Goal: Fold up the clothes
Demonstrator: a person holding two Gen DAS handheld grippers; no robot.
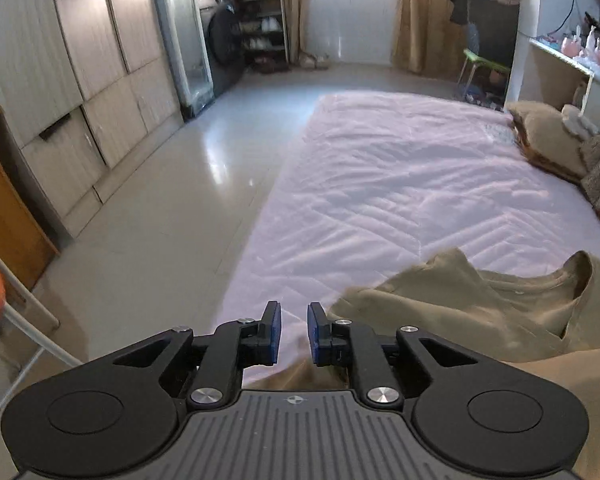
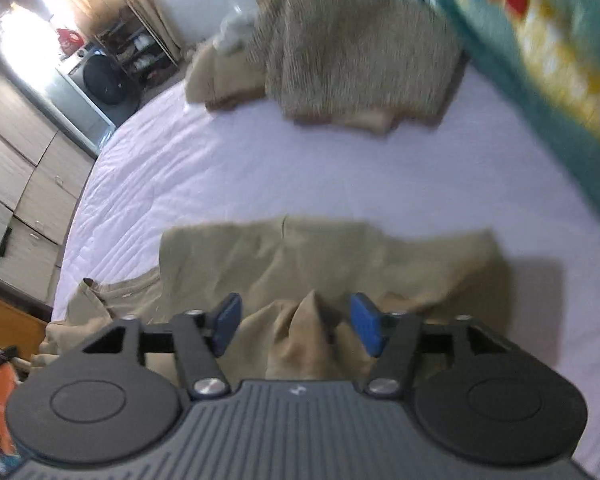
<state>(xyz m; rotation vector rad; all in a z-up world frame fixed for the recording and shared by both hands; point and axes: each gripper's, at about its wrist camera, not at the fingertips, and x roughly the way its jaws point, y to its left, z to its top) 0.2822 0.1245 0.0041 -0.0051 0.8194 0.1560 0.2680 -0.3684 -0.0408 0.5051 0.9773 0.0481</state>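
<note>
Lying rumpled across the lower middle of the right wrist frame, the khaki T-shirt [image 2: 332,264] rests on the lilac bed [image 2: 228,176]. The right claw [image 2: 296,322] stands wide around a raised fold, gripping nothing; the left claw [image 1: 294,334] is narrow and empty beside the shirt's edge. The loose peak may slump and spoil the crease. No writing is legible.

A pale lilac quilted bedsheet [image 1: 400,168] is seen, with a wooden wardrobe [image 1: 80,60] set alongside glossy floor tiles [image 1: 188,184].
</note>
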